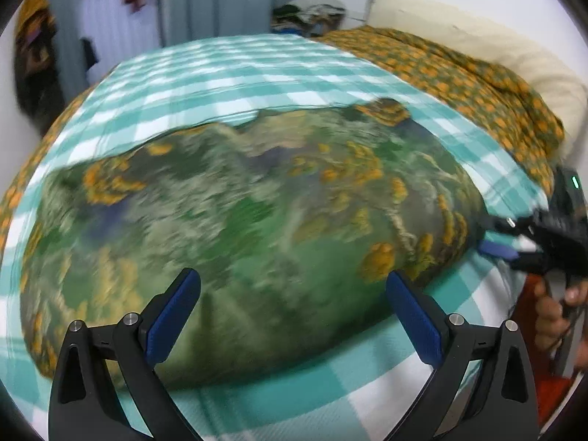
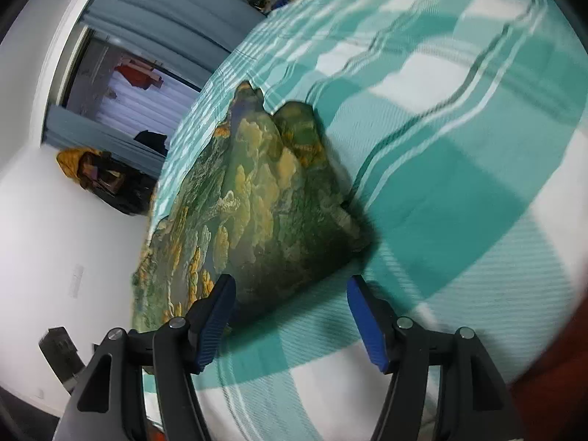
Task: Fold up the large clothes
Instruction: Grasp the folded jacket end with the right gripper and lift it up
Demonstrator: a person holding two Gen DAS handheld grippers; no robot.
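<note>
A green garment with yellow-orange floral print lies spread on a bed covered with a teal and white checked sheet. My left gripper is open and empty, hovering just above the garment's near edge. My right gripper is open and empty, its fingers on either side of the garment's near right corner, which looks folded over. The right gripper also shows in the left wrist view at the garment's right edge, held by a hand.
An orange and green patterned blanket and a cream pillow lie along the bed's far right. A pile of clothes sits at the far end. Curtains and a dark bundle stand by the wall.
</note>
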